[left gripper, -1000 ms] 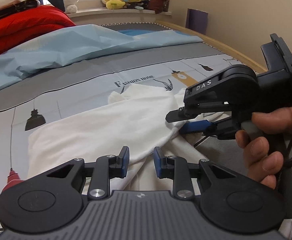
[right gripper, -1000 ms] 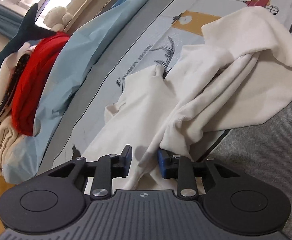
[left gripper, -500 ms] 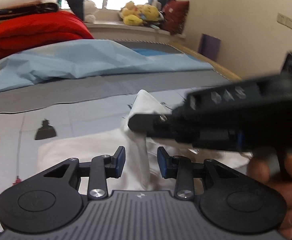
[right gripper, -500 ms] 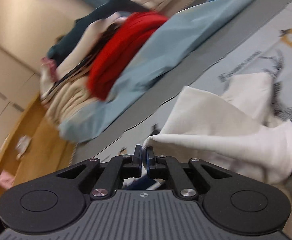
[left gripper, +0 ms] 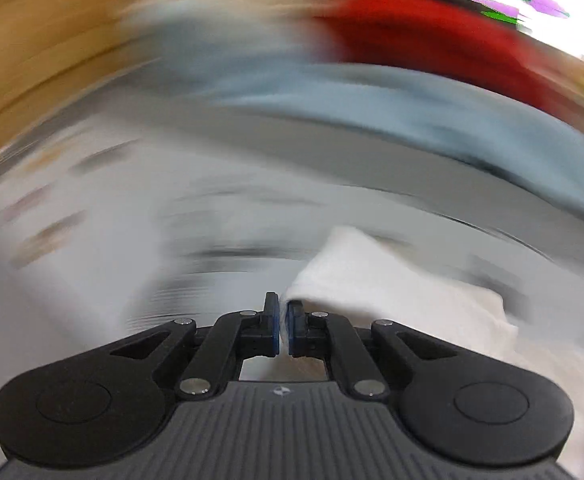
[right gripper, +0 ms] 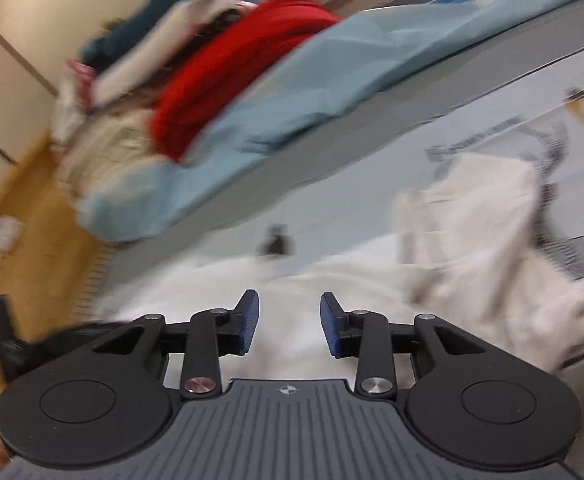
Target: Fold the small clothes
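No readable text here.
You'll find only smeared dark lettering on the bedsheet (right gripper: 488, 132), beside the white garment (right gripper: 472, 216).

A bed is seen covered by a printed sheet (right gripper: 372, 184) in pale grey with a darker grey band. A light blue quilt (right gripper: 312, 92) is bunched along its far side, and a red blanket (right gripper: 227, 80) is piled on it beside cream and dark teal bedding (heavily blurred). A beige wall (right gripper: 19, 20) is seen at far left, with a wooden surface (right gripper: 31, 248) below it.
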{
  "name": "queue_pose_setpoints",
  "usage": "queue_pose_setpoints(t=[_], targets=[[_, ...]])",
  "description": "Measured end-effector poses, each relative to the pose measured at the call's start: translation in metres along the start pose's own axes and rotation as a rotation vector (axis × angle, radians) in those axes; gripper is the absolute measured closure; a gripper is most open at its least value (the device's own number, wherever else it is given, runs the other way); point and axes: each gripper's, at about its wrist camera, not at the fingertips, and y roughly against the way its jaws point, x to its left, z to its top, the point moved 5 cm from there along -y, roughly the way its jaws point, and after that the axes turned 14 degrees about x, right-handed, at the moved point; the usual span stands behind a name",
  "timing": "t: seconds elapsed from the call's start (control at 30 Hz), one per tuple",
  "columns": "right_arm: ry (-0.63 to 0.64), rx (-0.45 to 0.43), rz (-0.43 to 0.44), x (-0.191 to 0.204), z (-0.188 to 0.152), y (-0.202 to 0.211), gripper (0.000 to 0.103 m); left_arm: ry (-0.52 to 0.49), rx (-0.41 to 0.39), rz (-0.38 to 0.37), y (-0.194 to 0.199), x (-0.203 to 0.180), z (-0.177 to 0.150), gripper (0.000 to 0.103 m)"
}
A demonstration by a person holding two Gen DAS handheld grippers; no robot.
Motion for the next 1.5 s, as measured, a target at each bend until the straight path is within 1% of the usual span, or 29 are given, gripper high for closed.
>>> queue_pose_setpoints(t=[0.03,0.07,0.1,0.13,0.17,0.2,0.23,0.27,0.37,0.47,0.5,0.53,0.6,0.67,0.77,0.87,0.93,1.0,1.07,1.13,1.17,1.23,1.27,1.3,1.33,1.37,1.4,1.43,1.5], targets=[[-0.006,0.006,-0.047,-0.004,-0.001,-0.002,0.066,0.134,0.017,0.102,-0.008,0.039,0.008,0.094],[-0.019,0.016,-0.09,-0.009,-0.002,-0.004,0.066,0.254,0.037,0.157,-0.013,0.073,0.013,0.089],[-0.036,0.031,-0.139,-0.015,-0.003,-0.007,0.066,0.342,0.061,0.196,-0.016,0.098,0.014,0.089],[-0.051,0.042,-0.181,-0.02,-0.004,-0.011,0.066,0.387,0.065,0.215,-0.014,0.109,0.014,0.089],[-0.065,0.049,-0.209,-0.026,-0.006,-0.013,0.066,0.395,0.056,0.213,-0.009,0.113,0.014,0.088],[-0.085,0.054,-0.228,-0.031,-0.008,-0.014,0.066,0.364,0.049,0.195,-0.005,0.106,0.015,0.079],[-0.103,0.061,-0.248,-0.035,-0.009,-0.015,0.066,0.315,0.045,0.162,-0.002,0.094,0.015,0.074],[-0.112,0.066,-0.265,-0.038,-0.009,-0.017,0.066,0.266,0.043,0.111,0.001,0.079,0.015,0.066],[-0.128,0.071,-0.314,-0.045,-0.012,-0.017,0.067,0.119,0.072,-0.071,0.003,0.024,0.0,0.065],[-0.133,0.074,-0.327,-0.047,-0.016,-0.018,0.067,-0.071,0.178,-0.279,-0.003,-0.035,-0.025,0.063],[-0.131,0.075,-0.333,-0.046,-0.013,-0.021,0.068,-0.11,0.201,-0.321,-0.006,-0.047,-0.034,0.063],[-0.129,0.077,-0.34,-0.046,-0.012,-0.022,0.068,-0.155,0.221,-0.351,-0.007,-0.06,-0.043,0.063],[-0.135,0.078,-0.348,-0.047,-0.013,-0.021,0.068,-0.238,0.256,-0.382,-0.011,-0.079,-0.061,0.054],[-0.145,0.074,-0.344,-0.048,-0.012,-0.017,0.068,-0.297,0.275,-0.396,-0.012,-0.09,-0.075,0.053],[-0.147,0.066,-0.339,-0.049,-0.009,-0.013,0.068,-0.376,0.26,-0.356,-0.016,-0.096,-0.087,0.056],[-0.16,0.046,-0.336,-0.052,-0.006,-0.006,0.068,-0.407,0.251,-0.311,-0.029,-0.092,-0.086,0.103],[-0.174,0.029,-0.339,-0.056,-0.004,0.0,0.068,-0.368,0.267,-0.336,-0.037,-0.087,-0.076,0.103],[-0.188,0.012,-0.339,-0.061,-0.002,0.006,0.068,-0.375,0.252,-0.317,-0.036,-0.083,-0.073,0.103],[-0.202,-0.007,-0.347,-0.065,0.0,0.013,0.068,-0.422,0.204,-0.23,-0.034,-0.084,-0.064,0.103],[-0.207,-0.032,-0.375,-0.07,0.003,0.021,0.068,-0.407,0.176,-0.148,-0.038,-0.074,-0.055,0.103],[-0.213,-0.043,-0.385,-0.074,0.004,0.025,0.068,-0.375,0.158,-0.069,-0.041,-0.063,-0.05,0.103],[-0.241,-0.078,-0.41,-0.084,0.006,0.037,0.068,-0.331,0.07,0.126,-0.043,-0.041,-0.036,0.103],[-0.25,-0.094,-0.426,-0.088,0.007,0.042,0.068,-0.299,0.073,0.11,-0.041,-0.034,-0.031,0.103],[-0.258,-0.112,-0.448,-0.094,0.008,0.048,0.067,-0.248,0.099,0.016,-0.036,-0.03,-0.028,0.103],[-0.264,-0.125,-0.475,-0.101,0.009,0.055,0.067,-0.204,0.121,-0.118,-0.027,-0.031,-0.026,0.103],[-0.27,-0.134,-0.499,-0.109,0.01,0.06,0.067,-0.211,0.116,-0.213,-0.016,-0.038,-0.026,0.103],[-0.274,-0.142,-0.522,-0.117,0.011,0.067,0.067,-0.245,0.1,-0.275,-0.005,-0.046,-0.028,0.101],[-0.271,-0.149,-0.548,-0.124,0.012,0.073,0.067,-0.309,0.091,-0.348,0.007,-0.061,-0.033,0.099],[-0.256,-0.16,-0.606,-0.14,0.013,0.085,0.066,-0.384,0.134,-0.449,0.015,-0.084,-0.048,0.09]])
